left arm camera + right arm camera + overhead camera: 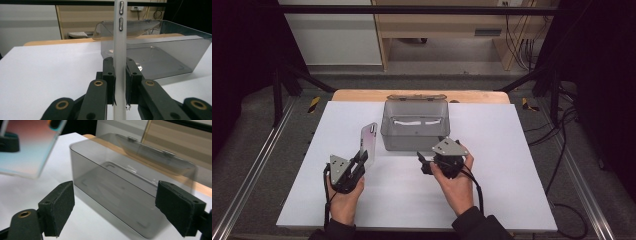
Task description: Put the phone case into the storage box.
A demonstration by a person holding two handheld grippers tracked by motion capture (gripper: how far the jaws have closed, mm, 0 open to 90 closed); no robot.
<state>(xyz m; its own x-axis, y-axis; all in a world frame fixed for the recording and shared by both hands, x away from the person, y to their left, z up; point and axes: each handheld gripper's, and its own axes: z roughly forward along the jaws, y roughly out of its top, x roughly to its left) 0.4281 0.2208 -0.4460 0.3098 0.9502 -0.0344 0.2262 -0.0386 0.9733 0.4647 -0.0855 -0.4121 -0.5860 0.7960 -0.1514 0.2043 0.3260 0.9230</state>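
left gripper (pixel 362 159): i have its jaws closed on the lower end of a smartphone, one pad on each flat face, as my left gripper view shows.
smartphone (pixel 369 143): held upright on its short end, rising straight out of my left gripper's jaws; in the left gripper view i see its white edge (pixel 119 62) with two side buttons near the top; in the right gripper view its glossy back (pixel 27 147) sits up and to the left of my right jaws.
right gripper (pixel 426 163): jaws spread wide, nothing between the pads (pixel 58 208); it hovers just in front of the box's near wall.
storage box (pixel 414 135): smoky transparent plastic, lid (pixel 416 97) hinged open behind it; it stands just ahead of both grippers, to the right of the phone as my left gripper sees it (pixel 160 55), and straight ahead between my right jaws (pixel 130 192).
box contents: something pale lies on the floor inside; i cannot tell what.
table (pixel 512 150): white sheet under both grippers and the box.
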